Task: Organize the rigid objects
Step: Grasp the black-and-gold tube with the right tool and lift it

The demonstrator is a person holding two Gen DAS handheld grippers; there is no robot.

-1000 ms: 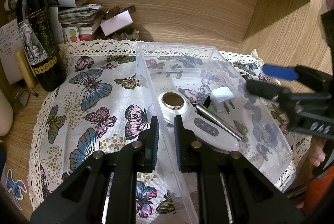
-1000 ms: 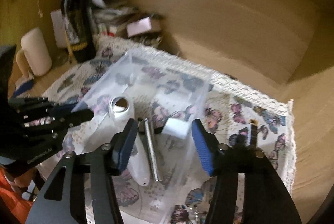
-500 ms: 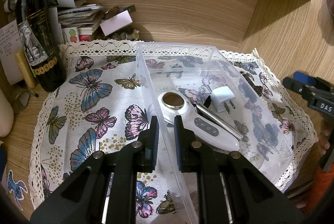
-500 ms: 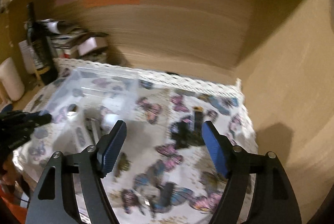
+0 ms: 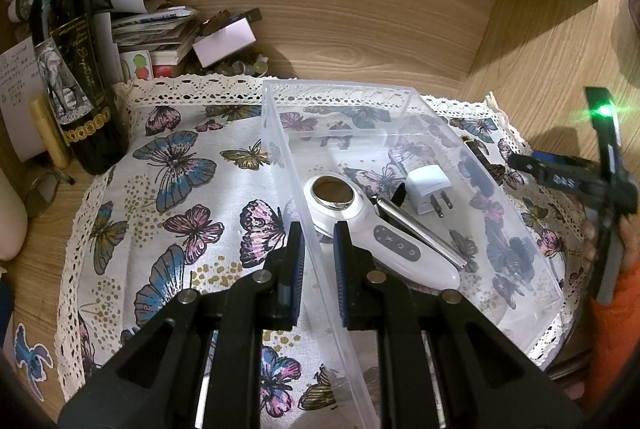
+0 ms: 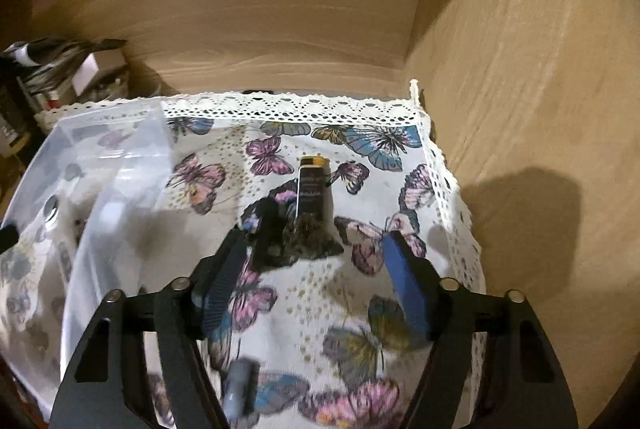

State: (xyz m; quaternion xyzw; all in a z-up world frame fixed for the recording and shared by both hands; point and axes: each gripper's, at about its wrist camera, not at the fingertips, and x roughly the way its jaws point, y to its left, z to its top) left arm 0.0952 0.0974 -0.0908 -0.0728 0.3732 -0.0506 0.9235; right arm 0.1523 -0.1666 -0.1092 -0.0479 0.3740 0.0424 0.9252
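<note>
Left tongs (image 5: 318, 261) nearly closed, fingers straddling the left wall of the clear bin (image 5: 280, 165), one pad outside, one inside. Whether the pads actually press the wall: can't tell, a small gap shows on each side. Right tongs (image 6: 316, 293) wide open, holding nothing, hanging over the butterfly cloth (image 6: 360, 309) on the bin's right.

Bin sits mid-cloth, right of centre, back edge near the lace border at the rear wall. Inside: white handheld device (image 5: 360, 221) along the left wall, metal stick (image 5: 420, 233) just beside it, white plug adapter (image 5: 426, 185) toward the middle. Rear half of the bin is bare floor.

Outside the bin: dark tube with gold cap (image 6: 314, 189) lying on the cloth's right strip, cap toward the rear edge, lower end on a dark blurry clump (image 6: 292, 241) I can't identify. It lies just ahead of the right tongs, in line with the gap between the fingers, apart from them.

Room: open cloth between bin's right wall and the lace edge; side panel (image 6: 520, 109) runs right along that edge. Left half of the cloth is open. Wine bottle (image 5: 68, 69) and stacked papers (image 5: 152, 25) crowd the rear-left corner, off the cloth.
</note>
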